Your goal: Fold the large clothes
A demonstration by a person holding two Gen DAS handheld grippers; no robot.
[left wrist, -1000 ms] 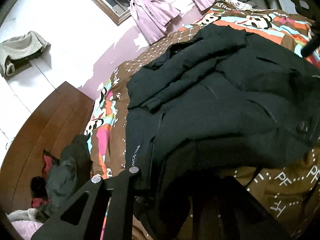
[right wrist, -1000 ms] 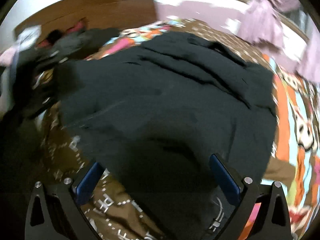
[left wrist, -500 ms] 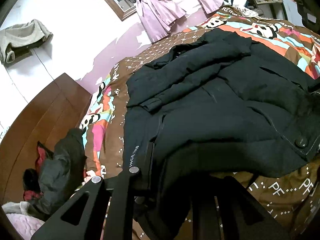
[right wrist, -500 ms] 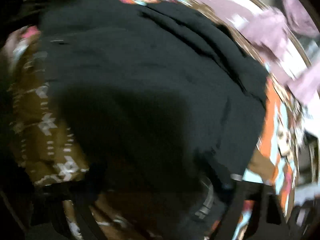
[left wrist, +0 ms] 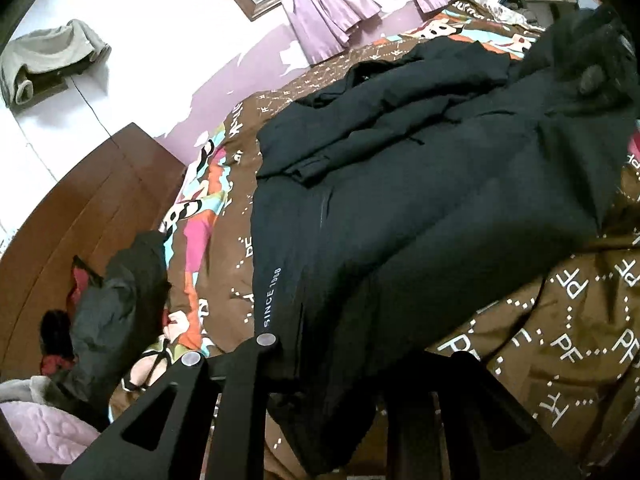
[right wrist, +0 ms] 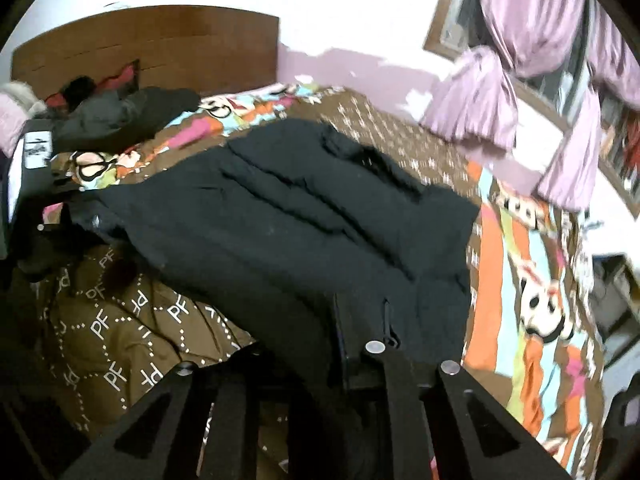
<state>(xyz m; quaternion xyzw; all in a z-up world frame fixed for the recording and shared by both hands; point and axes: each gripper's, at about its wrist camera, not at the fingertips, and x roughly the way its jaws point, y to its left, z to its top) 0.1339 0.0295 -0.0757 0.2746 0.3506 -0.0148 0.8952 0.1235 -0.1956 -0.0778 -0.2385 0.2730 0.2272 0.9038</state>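
Two grippers are clamped on the hem end of a black coat (left wrist: 420, 184), which is spread across the patterned bed cover (left wrist: 560, 340) with its collar toward twelve o'clock and its sleeves laid over the body. In the left wrist view, the left gripper (left wrist: 320, 376) is closed on the corner beside the "SINCE 1988" print, cloth bunched between the fingers (left wrist: 240, 392). In the right wrist view, the right gripper (right wrist: 320, 364) is closed on the opposite hem corner near a zipper pull, the fabric draped over its fingers (right wrist: 400, 392).

The step in hand is judged to be the lengthwise fold: the hem is raised off the bed at six o'clock and is ready to be carried toward the collar. The next move calls for both corners to be lifted together and level, taken forward over the sleeves, and set down square so that the thick padding is not skewed.

The fingertips of both grippers are buried in dark cloth, so the depth of each bite cannot be told. The upper right of the left view is filled by a dark, blurred mass, possibly raised coat fabric. A second dark garment (right wrist: 120, 116) is heaped by the wooden headboard (right wrist: 160, 44). Purple curtains (right wrist: 520, 40) hang at the window.
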